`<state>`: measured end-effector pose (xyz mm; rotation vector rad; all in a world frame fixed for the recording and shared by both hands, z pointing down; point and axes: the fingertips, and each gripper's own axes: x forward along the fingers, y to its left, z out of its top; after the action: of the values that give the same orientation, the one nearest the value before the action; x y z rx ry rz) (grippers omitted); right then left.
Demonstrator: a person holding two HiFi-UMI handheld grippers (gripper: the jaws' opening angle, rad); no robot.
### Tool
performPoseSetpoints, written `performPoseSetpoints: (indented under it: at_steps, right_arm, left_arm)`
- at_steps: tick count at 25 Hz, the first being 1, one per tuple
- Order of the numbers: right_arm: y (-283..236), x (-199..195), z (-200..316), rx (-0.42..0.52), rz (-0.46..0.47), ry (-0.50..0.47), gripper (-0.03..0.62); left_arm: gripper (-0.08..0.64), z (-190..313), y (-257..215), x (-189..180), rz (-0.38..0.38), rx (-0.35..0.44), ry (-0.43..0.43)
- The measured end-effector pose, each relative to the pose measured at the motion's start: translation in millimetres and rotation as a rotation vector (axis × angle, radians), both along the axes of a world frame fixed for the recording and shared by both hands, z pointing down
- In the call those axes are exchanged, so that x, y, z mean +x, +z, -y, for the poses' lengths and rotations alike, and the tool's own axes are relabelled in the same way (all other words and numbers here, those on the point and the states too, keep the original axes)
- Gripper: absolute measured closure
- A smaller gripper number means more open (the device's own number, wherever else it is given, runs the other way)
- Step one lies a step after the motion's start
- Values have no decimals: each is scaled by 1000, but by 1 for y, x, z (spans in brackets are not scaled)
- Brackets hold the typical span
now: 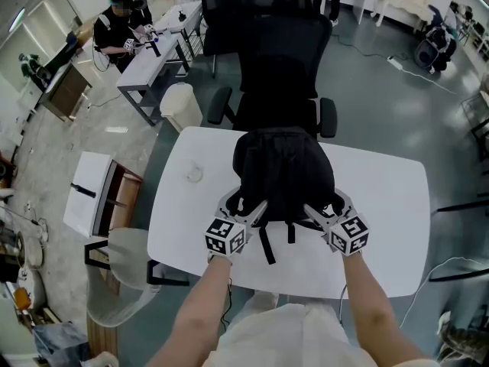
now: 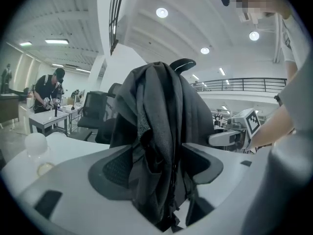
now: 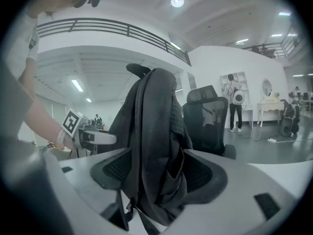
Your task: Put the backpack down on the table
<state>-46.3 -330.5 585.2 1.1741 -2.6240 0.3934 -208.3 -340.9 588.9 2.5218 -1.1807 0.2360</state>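
backpack [image 1: 283,167] standing upright on the white table [image 1: 382,205], both grippers loose around its near side.

i see the black backpack resting on the table top, towards the far edge and about the middle, with one strap [image 1: 266,245] trailing on the table towards me. my left gripper [image 1: 244,205] is at its near left corner and my right gripper [image 1: 328,205] at its near right corner. each has its jaws spread wide, with folds of the bag's fabric hanging in the gap and the pads not pressing on it. just beyond the bag, a black office chair [image 1: 279,60] is pushed up to the table's far side. a small pale round object [image 1: 193,174] lies on the table to the left, apart from the bag.
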Motion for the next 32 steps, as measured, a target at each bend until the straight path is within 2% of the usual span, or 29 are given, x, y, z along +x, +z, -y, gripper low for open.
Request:
performPoseSetpoints:
  at_steps: [8, 17, 23, 29, 32]
  right_arm:
    - [-14, 30, -15, 18, 2, 87, 276]
    - [-31, 42, -39, 41, 9, 168, 281]
    - [-48, 40, -56, 72, 19, 184, 369]
    - [-81, 41, -81, 115, 74, 198, 487]
    - [-98, 44, -93, 146, 81, 209, 530]
  left_arm:
    - [256, -13, -20, -30, 8, 43, -29]
    - [383, -33, -40, -60, 4, 69, -51]
    - [415, -48, -61, -71, -11, 99, -55]
    - [420, -70, -85, -86, -23, 141, -68]
    - [438, -83, -98, -92, -7, 173, -75]
